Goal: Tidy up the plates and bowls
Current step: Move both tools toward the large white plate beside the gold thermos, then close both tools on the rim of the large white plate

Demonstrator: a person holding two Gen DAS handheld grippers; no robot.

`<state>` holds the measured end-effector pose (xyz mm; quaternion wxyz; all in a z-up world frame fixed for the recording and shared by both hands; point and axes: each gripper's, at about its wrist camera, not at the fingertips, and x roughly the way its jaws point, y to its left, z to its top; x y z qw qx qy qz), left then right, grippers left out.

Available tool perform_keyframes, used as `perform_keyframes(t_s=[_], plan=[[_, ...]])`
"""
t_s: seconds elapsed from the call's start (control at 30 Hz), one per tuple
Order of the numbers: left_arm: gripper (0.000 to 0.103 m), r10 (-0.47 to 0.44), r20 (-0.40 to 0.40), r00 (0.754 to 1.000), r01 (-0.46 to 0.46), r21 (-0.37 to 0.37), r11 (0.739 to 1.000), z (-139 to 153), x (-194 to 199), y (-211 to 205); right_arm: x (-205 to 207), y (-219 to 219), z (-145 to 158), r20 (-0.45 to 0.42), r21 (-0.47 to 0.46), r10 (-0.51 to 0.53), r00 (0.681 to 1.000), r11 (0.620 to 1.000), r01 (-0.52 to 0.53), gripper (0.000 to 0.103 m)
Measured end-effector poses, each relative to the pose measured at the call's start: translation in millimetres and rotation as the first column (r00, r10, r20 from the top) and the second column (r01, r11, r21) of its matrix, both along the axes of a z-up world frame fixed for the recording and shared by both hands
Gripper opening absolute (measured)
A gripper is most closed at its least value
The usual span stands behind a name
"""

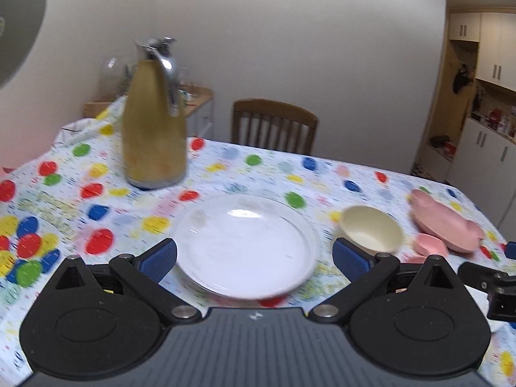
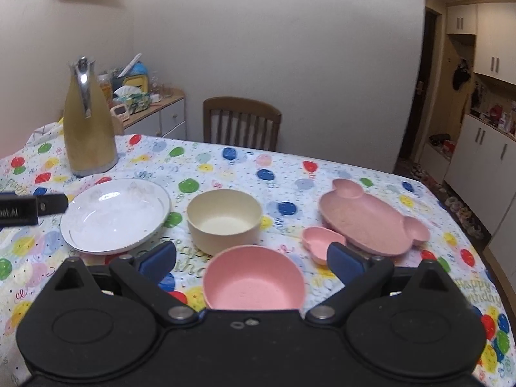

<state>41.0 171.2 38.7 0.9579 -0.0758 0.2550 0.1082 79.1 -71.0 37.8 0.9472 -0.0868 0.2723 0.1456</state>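
Observation:
A white plate [image 1: 245, 245] lies on the balloon-print tablecloth between the fingers of my open left gripper [image 1: 254, 258], which hovers just short of it. The plate also shows in the right wrist view [image 2: 116, 214]. A cream bowl [image 2: 224, 219] stands to its right and also shows in the left wrist view [image 1: 372, 230]. A pink bowl [image 2: 254, 280] sits between the fingers of my open right gripper [image 2: 251, 261]. A small pink dish [image 2: 322, 243] and a pink animal-shaped divided plate [image 2: 371, 216] lie to the right.
A tall yellow thermos jug [image 2: 87, 122] stands at the back left of the table [image 2: 225, 167]. A wooden chair [image 2: 242, 122] is behind the table's far edge. A side cabinet with clutter [image 2: 151, 109] is in the corner. The left gripper's body [image 2: 29, 209] shows at left.

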Motion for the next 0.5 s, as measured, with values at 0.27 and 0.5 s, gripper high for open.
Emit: perform_keyframes(t_s=[0.27, 0.5], plan=[[0.103, 0.070, -0.043, 0.997, -0.071, -0.003, 0.997, -1.5, 25.4, 46.9, 33.0, 40.4, 5.3, -0.035, -0.013, 0.061, 0.998, 0.998, -0.062, 0.098], [0.103, 0.109, -0.076, 0.991, -0.109, 0.005, 0.994, -8.2, 52.1, 71.1, 73.0, 73.5, 3.5, -0.122, 0.041, 0.087, 0.989, 0.996, -0.083, 0.083]])
